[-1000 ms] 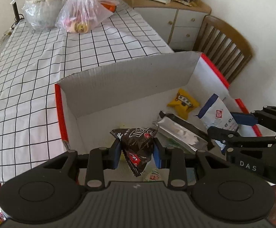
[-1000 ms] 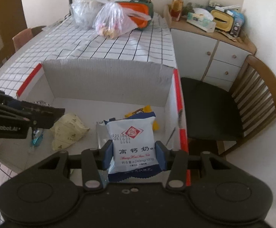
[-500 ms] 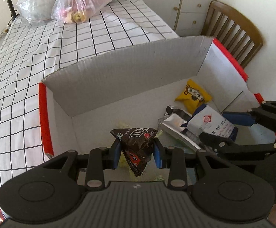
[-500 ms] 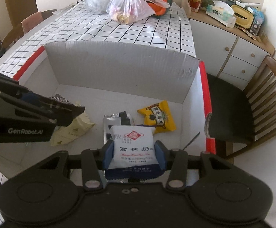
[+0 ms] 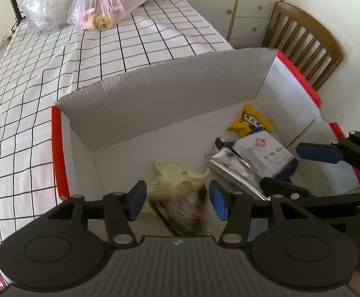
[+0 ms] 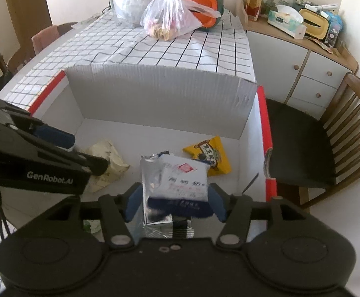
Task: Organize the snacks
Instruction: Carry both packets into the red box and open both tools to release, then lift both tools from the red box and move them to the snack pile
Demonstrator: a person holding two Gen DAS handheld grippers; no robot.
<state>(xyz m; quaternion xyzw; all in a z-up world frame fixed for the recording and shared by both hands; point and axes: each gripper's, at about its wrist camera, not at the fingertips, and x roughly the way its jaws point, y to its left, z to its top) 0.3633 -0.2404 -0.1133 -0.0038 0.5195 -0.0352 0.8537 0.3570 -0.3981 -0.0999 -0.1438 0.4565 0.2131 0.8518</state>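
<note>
Both grippers hang over the cardboard box with spread jaws. Left gripper holds nothing; the blurred brown packet sits loose between its blue pads, over the pale green packet. Right gripper is likewise parted, the white-and-blue packet lying free between its pads atop the silver packet. Ahead of it lies the yellow packet, close to the box's red-edged right wall. Bare box floor stretches ahead of both tools to the tall back wall.
</note>
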